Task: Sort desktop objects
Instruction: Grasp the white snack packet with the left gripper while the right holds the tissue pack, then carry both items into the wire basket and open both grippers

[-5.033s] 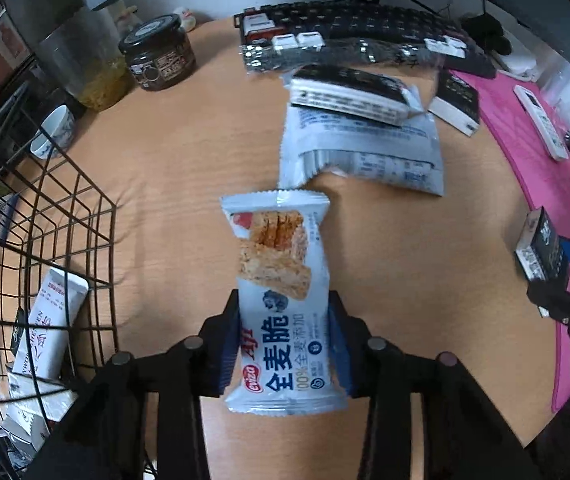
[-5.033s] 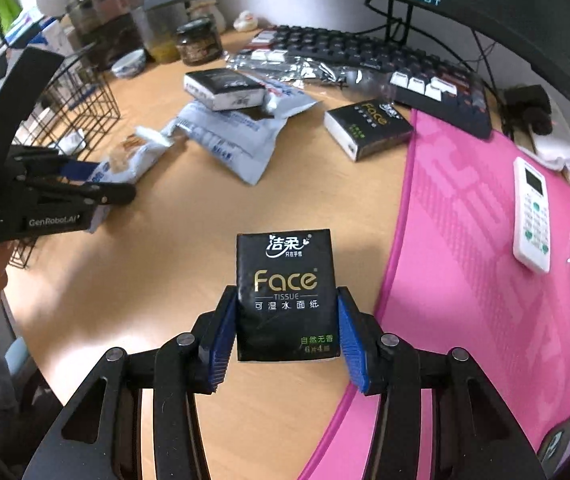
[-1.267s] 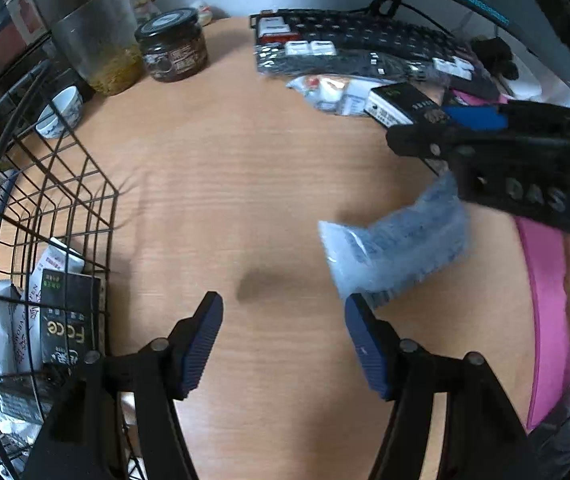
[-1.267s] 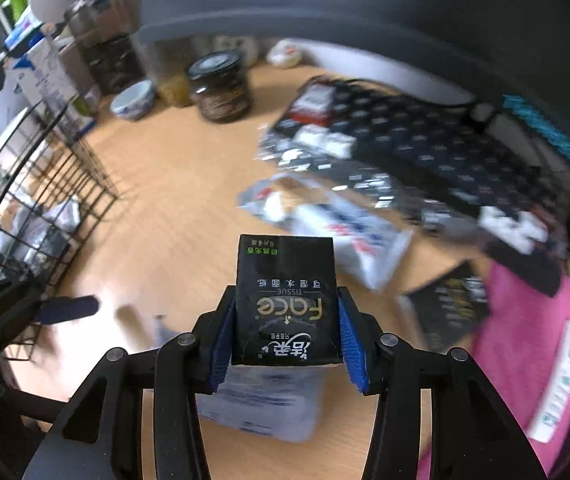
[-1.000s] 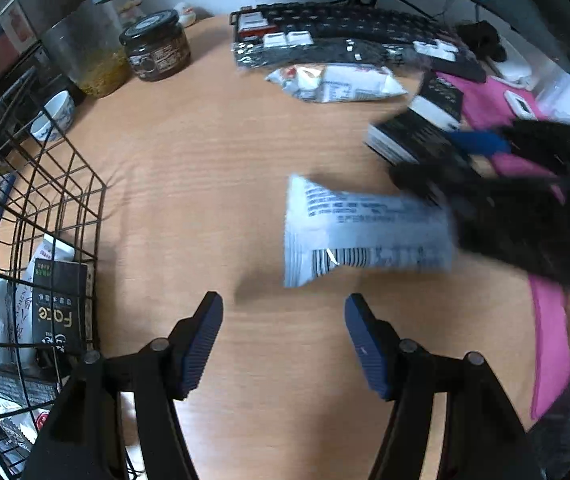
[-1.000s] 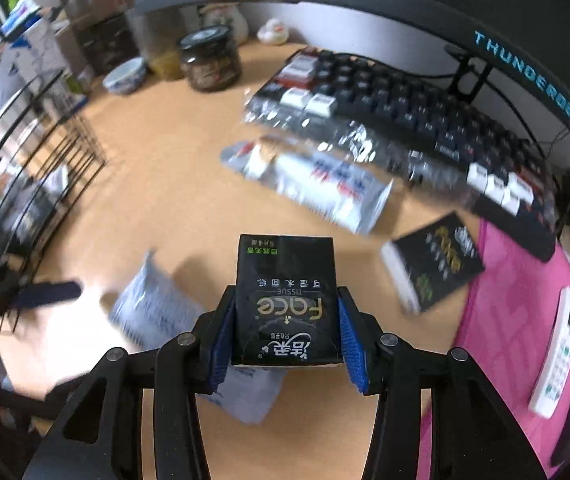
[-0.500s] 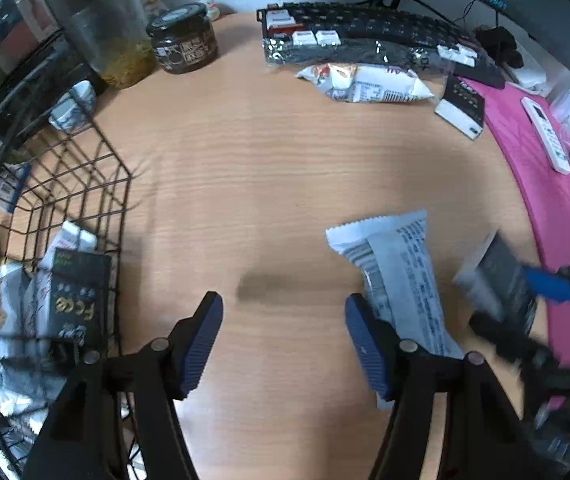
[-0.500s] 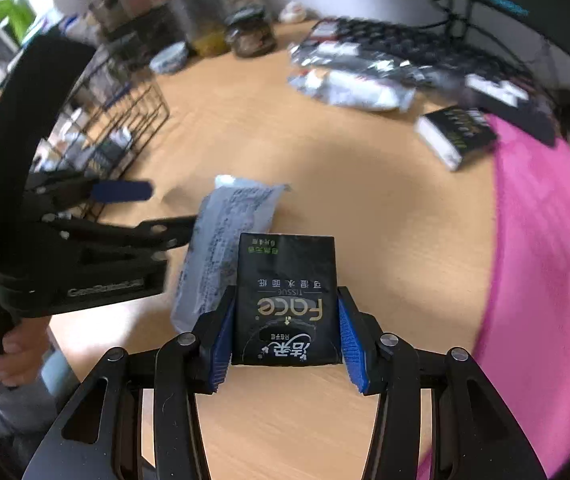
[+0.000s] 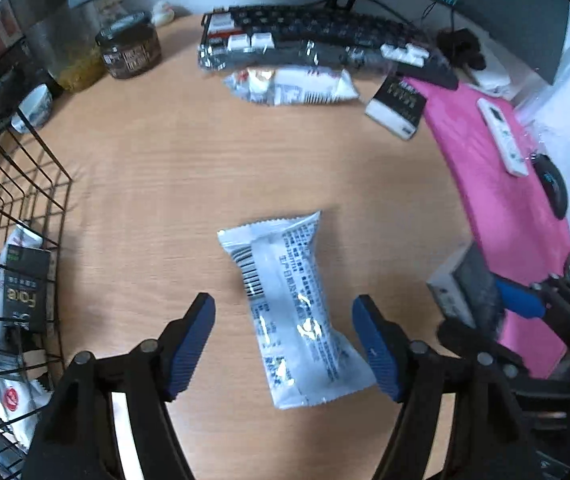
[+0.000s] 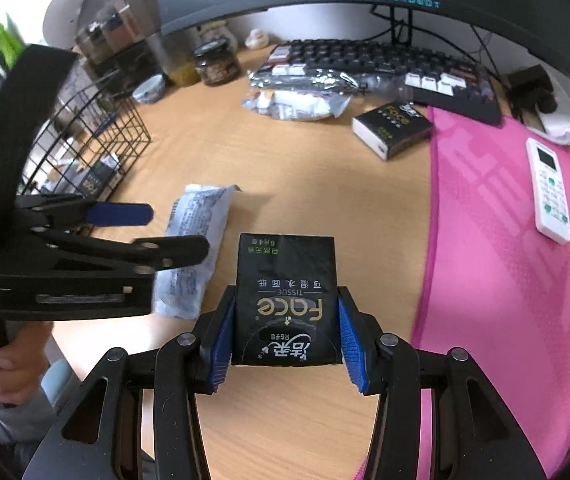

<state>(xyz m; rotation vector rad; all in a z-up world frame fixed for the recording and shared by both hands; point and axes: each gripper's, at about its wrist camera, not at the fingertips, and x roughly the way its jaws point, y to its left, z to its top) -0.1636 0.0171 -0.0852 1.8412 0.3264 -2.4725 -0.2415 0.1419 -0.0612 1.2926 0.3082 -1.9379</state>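
Snack packet, white with a barcode and small print, lies flat on the wooden desk, printed back up and slanted; it sits between the two blue pads of the left gripper, whose jaws are opening and stand spread wide to either side of it, neither pad touching the wrapper. In the right wrist view the same packet lies partly under that gripper's black fingers, with a hand gripping the handle below.

Just beside it, the right gripper pinches a black tissue pack by its two long sides, the blue pads pressed against it, the gold lettering upside down to the camera; the pack is held above the desk edge where the wood meets the pink mat.

At the left stands a black wire basket already holding another black tissue pack and several white packets. Farther back, near the keyboard, lie a second snack packet and a boxed tissue pack, close to each other but apart; a dark jar stands at the back left; a white remote and a mouse rest on the mat.
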